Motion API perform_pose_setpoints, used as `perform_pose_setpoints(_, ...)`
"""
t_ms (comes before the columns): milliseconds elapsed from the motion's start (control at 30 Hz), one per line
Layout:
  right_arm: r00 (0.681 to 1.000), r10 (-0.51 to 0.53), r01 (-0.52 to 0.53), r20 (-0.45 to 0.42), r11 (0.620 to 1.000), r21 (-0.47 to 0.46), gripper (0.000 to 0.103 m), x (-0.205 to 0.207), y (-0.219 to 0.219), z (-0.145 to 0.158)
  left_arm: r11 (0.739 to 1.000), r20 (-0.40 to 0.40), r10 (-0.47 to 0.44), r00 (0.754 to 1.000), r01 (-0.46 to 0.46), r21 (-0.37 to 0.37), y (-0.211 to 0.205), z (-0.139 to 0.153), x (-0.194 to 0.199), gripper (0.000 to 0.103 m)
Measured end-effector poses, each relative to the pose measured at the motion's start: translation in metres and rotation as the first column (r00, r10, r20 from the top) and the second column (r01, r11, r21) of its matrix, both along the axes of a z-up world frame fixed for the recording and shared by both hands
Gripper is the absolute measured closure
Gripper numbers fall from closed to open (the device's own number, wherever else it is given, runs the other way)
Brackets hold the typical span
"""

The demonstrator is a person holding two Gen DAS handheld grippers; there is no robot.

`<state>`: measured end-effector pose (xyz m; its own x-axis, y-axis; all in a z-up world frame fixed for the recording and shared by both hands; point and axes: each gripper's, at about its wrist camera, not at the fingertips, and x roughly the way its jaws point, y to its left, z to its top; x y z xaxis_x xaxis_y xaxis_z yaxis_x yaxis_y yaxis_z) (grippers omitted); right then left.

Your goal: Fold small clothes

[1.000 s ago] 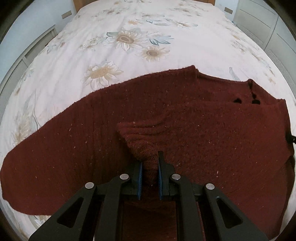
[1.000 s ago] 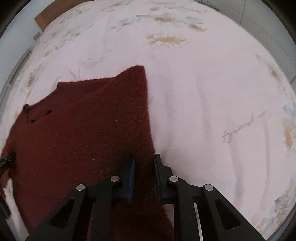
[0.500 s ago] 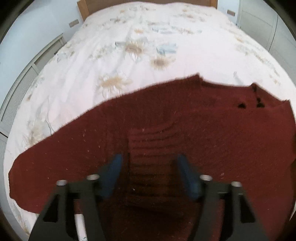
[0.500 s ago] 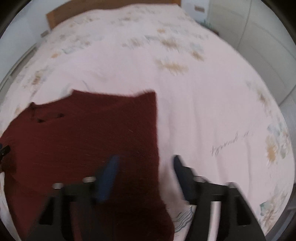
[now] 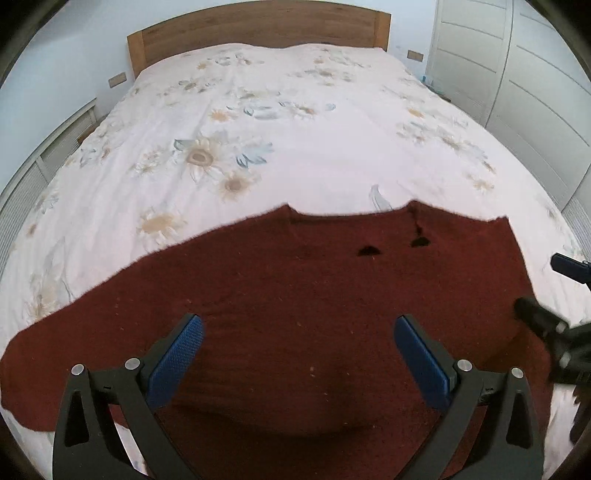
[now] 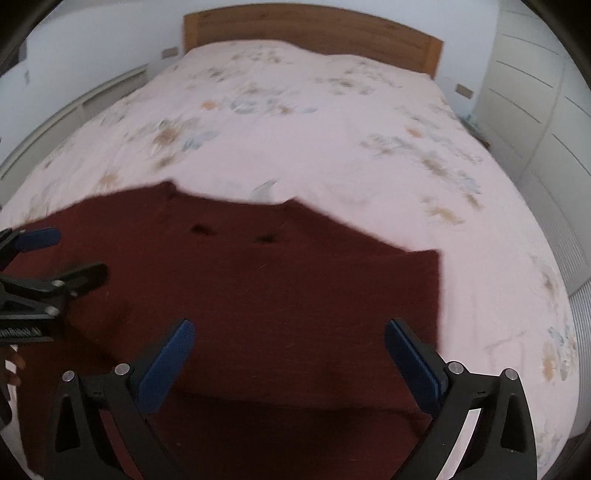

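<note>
A wide bed [image 5: 295,122] under a white, flower-printed cover fills both wrist views, its wooden headboard [image 5: 258,26] at 12 o'clock and pale panelled wardrobe doors [image 5: 517,85] toward 2 o'clock. Spread flat across the near end of the bed, from 9 o'clock round to 3 o'clock in the left wrist view, lies a dark red knitted sweater [image 5: 295,295], neckline pointing to the headboard, with two small dark marks just below the collar. One side reaches out toward 8 o'clock as a long tapering panel; the opposite edge, seen from the right wrist, ends in a straight vertical line at about 3 o'clock. The left gripper [image 5: 297,356] hangs over the lower middle of the garment, its blue-padded fingers [image 5: 177,358] spread wide and holding nothing. The right gripper [image 6: 290,360] hangs likewise over the sweater's other half, its fingers [image 6: 413,365] equally far apart and empty. Each tool shows at the edge of the other's view, the right at 3 o'clock, the left at 9 o'clock.
</note>
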<state>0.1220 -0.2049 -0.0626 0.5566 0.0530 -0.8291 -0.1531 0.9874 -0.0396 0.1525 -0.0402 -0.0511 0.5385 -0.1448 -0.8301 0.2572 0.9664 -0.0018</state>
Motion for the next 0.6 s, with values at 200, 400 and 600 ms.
perform_pose_setpoints(200, 0.998, -0.002, -0.003, -0.064, 0.998, -0.069, 0.000, 0.000, 0.010, -0.045, 0.999, -0.073, 0.004, 0.997, 0.000, 0.050, -0.005, -0.047, -0.005, 0.001)
perform_pose_setpoints(400, 0.989, -0.111, 0.107, -0.100, 0.993, -0.049, 0.000, -0.005, -0.042, -0.066, 0.997, -0.123, 0.045, 0.991, -0.037, 0.068, 0.025, -0.074, -0.008, 0.001)
perform_pose_setpoints(600, 0.979, -0.166, 0.169, -0.121, 0.985, 0.014, 0.000, -0.005, -0.078, -0.071, 0.998, -0.122, 0.039, 0.992, -0.033, 0.056, 0.041, -0.076, -0.011, 0.001)
